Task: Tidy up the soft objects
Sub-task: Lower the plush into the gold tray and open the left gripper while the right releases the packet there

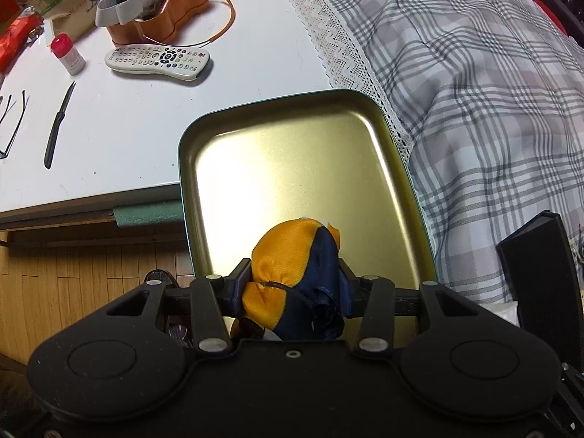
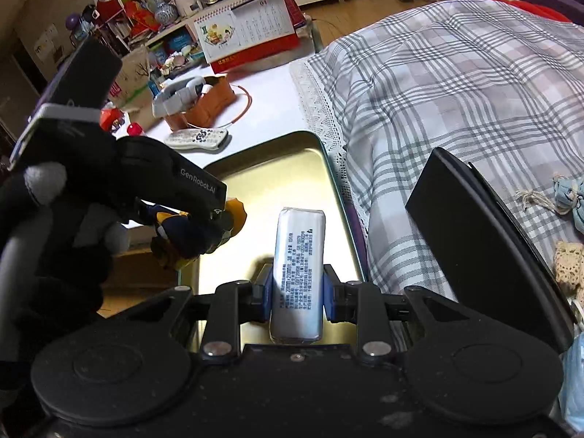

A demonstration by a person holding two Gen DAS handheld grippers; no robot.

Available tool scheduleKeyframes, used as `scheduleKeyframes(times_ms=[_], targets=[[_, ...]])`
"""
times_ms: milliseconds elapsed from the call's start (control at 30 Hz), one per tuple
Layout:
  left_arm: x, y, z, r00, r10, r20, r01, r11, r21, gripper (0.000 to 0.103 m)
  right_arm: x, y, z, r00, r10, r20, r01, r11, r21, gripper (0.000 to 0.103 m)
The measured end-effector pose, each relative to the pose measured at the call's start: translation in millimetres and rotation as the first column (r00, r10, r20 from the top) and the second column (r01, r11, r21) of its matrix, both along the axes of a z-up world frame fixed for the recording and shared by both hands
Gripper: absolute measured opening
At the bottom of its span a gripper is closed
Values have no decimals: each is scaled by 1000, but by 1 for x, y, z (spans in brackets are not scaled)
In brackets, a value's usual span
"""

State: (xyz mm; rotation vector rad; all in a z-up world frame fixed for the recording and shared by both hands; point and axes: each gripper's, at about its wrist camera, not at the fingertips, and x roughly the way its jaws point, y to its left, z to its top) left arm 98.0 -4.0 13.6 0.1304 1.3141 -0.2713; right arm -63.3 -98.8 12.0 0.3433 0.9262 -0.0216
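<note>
Cluttered white table (image 1: 255, 36) beside a plaid-covered bed (image 1: 474, 109), gold tray (image 1: 292, 153) between them.
Left gripper (image 1: 292, 277) clamps an orange-and-navy pouch (image 1: 295, 255) above the tray; right gripper (image 2: 297, 288) pinches a white tissue pack (image 2: 299, 273) (printed side up); remote (image 1: 158, 59) and knife (image 1: 58, 124) lie beyond.

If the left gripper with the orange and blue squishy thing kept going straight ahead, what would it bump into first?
Probably the gold tray. The left gripper, shut on the orange and blue pouch, points over the tray's bare floor, with its far rim ahead. Its height above the tray is hard to judge.
</note>
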Motion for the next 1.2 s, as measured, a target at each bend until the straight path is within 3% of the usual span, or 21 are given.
scheduleKeyframes(times_ms=[167, 233, 333, 500, 933, 1200], targets=[[-1, 0, 1, 1000, 1, 21, -2, 1000, 18, 47, 3, 3, -3, 1000, 8, 28, -7, 999, -38, 27], [-1, 1, 3, 999, 7, 44, -8, 1000, 25, 54, 3, 4, -2, 998, 17, 57, -14, 999, -38, 30], [0, 3, 7, 997, 19, 80, -21, 999, 29, 64, 1, 5, 2, 994, 14, 111, -10, 999, -41, 60], [1, 2, 6, 996, 21, 82, -24, 999, 39, 65, 3, 5, 0, 994, 24, 102, -19, 998, -54, 58], [-3, -3, 2, 999, -5, 49, 3, 999, 33, 66, 16, 24, -43, 986, 132, -99, -140, 987, -74, 57], [-3, -2, 2, 999, -12, 44, 11, 1000, 25, 66, 24, 27, -74, 967, 165, -192, -168, 986, 0, 57]])
